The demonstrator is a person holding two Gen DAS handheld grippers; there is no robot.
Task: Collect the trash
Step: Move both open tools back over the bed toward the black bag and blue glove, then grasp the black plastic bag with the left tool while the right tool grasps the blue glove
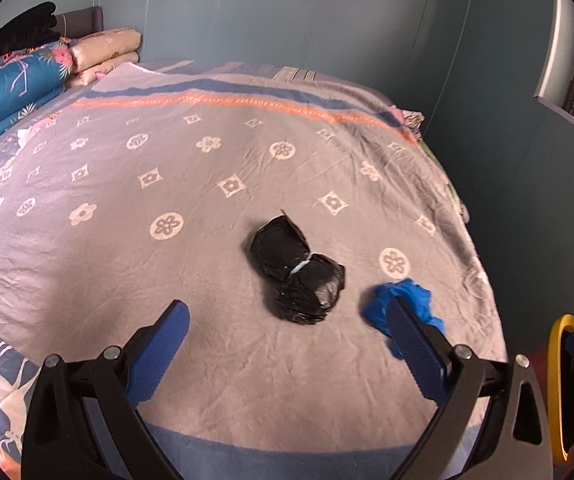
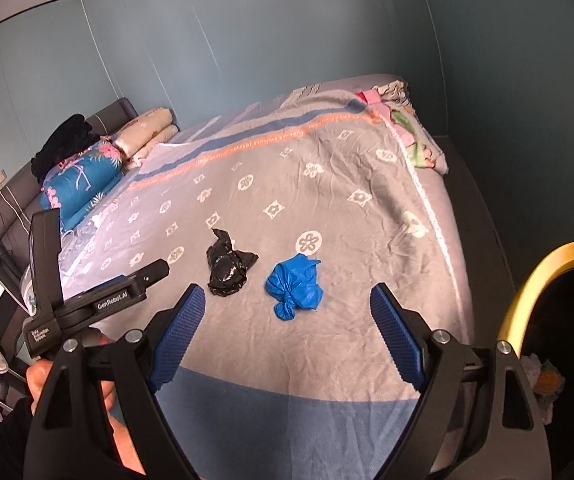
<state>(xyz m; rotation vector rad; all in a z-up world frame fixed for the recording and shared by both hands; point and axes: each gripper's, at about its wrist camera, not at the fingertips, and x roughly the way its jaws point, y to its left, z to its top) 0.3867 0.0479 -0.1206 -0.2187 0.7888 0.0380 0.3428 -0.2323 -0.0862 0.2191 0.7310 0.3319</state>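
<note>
A crumpled black plastic bag (image 1: 298, 270) (image 2: 227, 268) lies on the bed's grey patterned blanket (image 1: 207, 184). Just to its right rests a knotted blue plastic bag (image 1: 401, 300) (image 2: 295, 286). My left gripper (image 1: 287, 312) hovers open above the blanket, the black bag slightly beyond its fingertips and its right finger (image 1: 415, 340) overlapping the blue bag. My right gripper (image 2: 287, 300) is open too, with the blue bag lying between and just past its fingertips. The left gripper's body (image 2: 87, 300) and the hand holding it show at the left of the right wrist view.
A yellow-rimmed bin (image 2: 547, 320) (image 1: 567, 384) with a dark liner stands at the bed's right side. Folded quilts and pillows (image 1: 23, 84) (image 2: 83, 184) are stacked at the headboard. Blue-green walls (image 1: 327, 12) surround the bed; rumpled bedding (image 2: 403, 128) sits at the far corner.
</note>
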